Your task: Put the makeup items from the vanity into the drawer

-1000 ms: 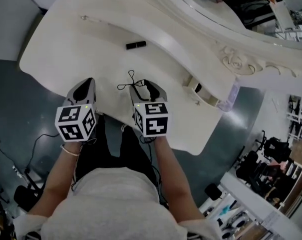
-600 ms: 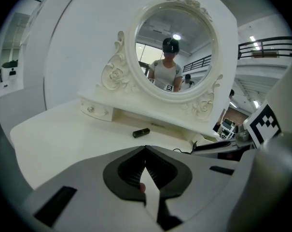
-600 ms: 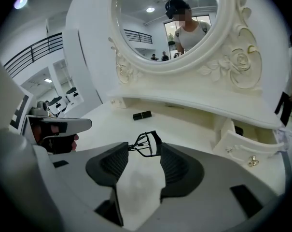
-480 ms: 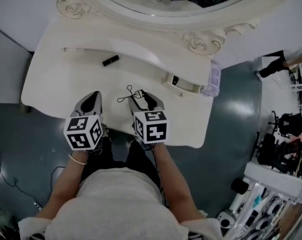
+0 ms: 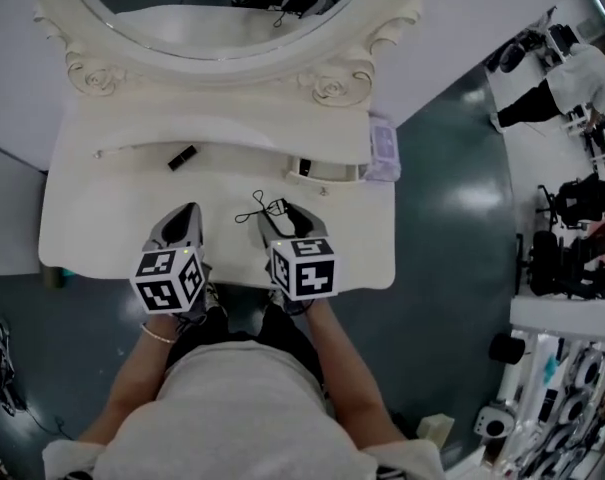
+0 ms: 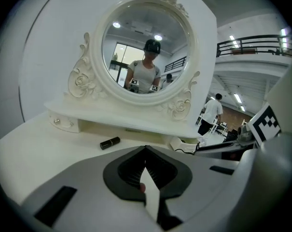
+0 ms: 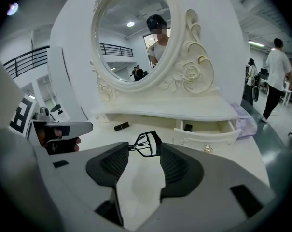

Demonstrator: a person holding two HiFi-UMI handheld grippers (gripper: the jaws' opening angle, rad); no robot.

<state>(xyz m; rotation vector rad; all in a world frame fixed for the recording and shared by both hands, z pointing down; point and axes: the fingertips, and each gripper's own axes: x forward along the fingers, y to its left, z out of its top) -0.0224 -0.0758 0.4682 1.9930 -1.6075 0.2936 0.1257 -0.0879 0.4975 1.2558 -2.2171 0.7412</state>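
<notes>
A black eyelash curler (image 5: 265, 208) lies on the white vanity top (image 5: 112, 218). In the right gripper view the curler (image 7: 146, 144) rests at the tips of my right gripper (image 7: 145, 150), whose jaws stand open with the pads off it. A black lipstick tube (image 5: 182, 157) lies further back on the left, also seen in the left gripper view as the lipstick (image 6: 109, 142). The small drawer (image 5: 327, 172) under the shelf is pulled out, with a dark item (image 7: 187, 127) inside. My left gripper (image 5: 189, 213) hovers shut and empty near the front edge.
An oval mirror in a carved white frame (image 5: 327, 86) stands behind the shelf. A clear lilac box (image 5: 382, 148) sits at the vanity's right end. A round drawer knob (image 7: 208, 149) juts forward. A person (image 7: 277, 76) stands on the grey floor to the right.
The head view has swung so the vanity now faces me squarely. Both grippers keep their places at the front edge, and the curler stays before the right one.
</notes>
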